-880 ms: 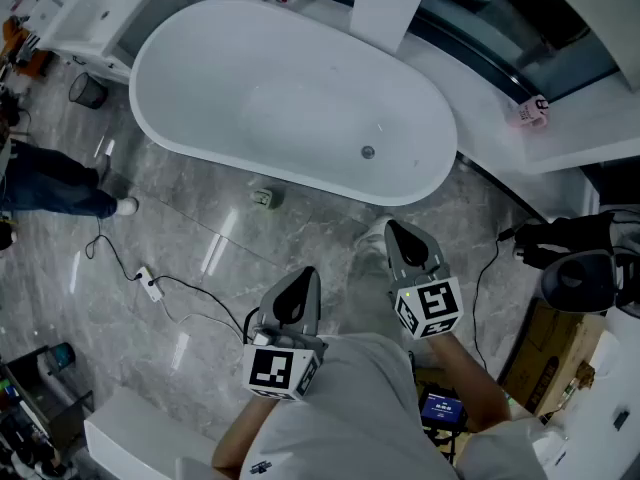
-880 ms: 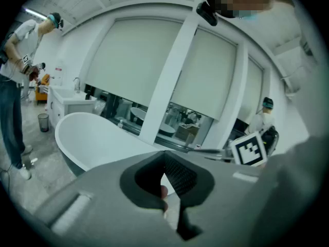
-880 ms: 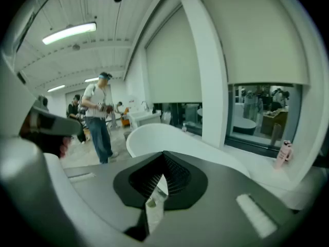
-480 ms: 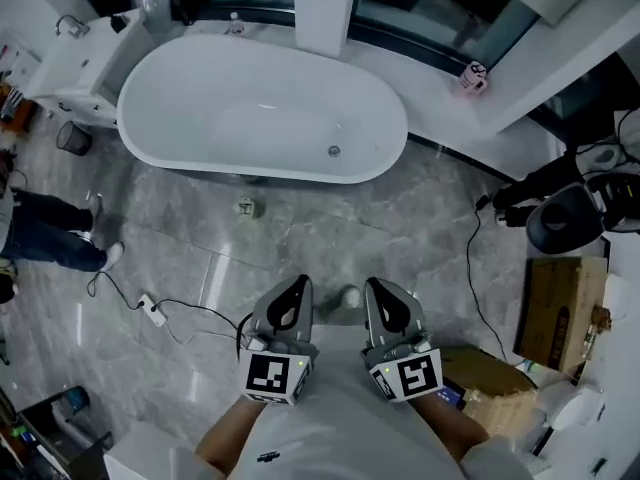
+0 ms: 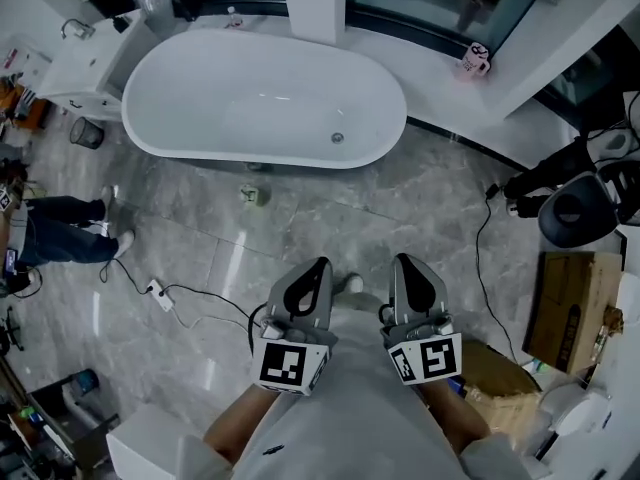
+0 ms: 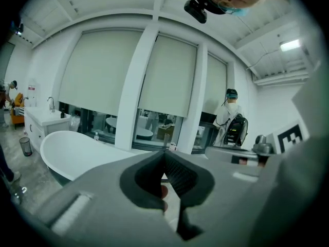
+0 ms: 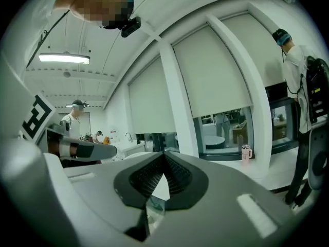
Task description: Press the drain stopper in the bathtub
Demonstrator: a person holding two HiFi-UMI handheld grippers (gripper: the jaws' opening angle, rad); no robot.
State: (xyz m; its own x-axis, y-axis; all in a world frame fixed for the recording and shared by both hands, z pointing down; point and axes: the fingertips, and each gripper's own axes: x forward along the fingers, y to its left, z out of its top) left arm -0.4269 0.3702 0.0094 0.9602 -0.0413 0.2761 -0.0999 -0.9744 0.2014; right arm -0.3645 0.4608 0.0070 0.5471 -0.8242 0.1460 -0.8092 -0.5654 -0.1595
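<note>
Approach step: left hand-held gripper (image 5: 319, 266) and right hand-held gripper (image 5: 404, 262) both pressed together, empty, well short of the bathtub (image 5: 225, 88); next, reach in for the drain stopper (image 5: 337, 138).

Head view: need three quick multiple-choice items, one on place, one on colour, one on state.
1. Where does the drain stopper sit in the bathtub?
A. toward its right end in the head view
B. toward its left end
C. on its rim

2. What colour is the cup on the ledge behind the bathtub?
A. blue
B. pink
C. black

3. How are the left gripper and right gripper?
A. both open
B. left shut on the stopper
C. both shut, empty

Answers:
1 A, the small disc lies on the bathtub floor near the right end.
2 B, it shows pink against the white ledge.
3 C, each gripper view shows the jaws together with nothing between.
</note>
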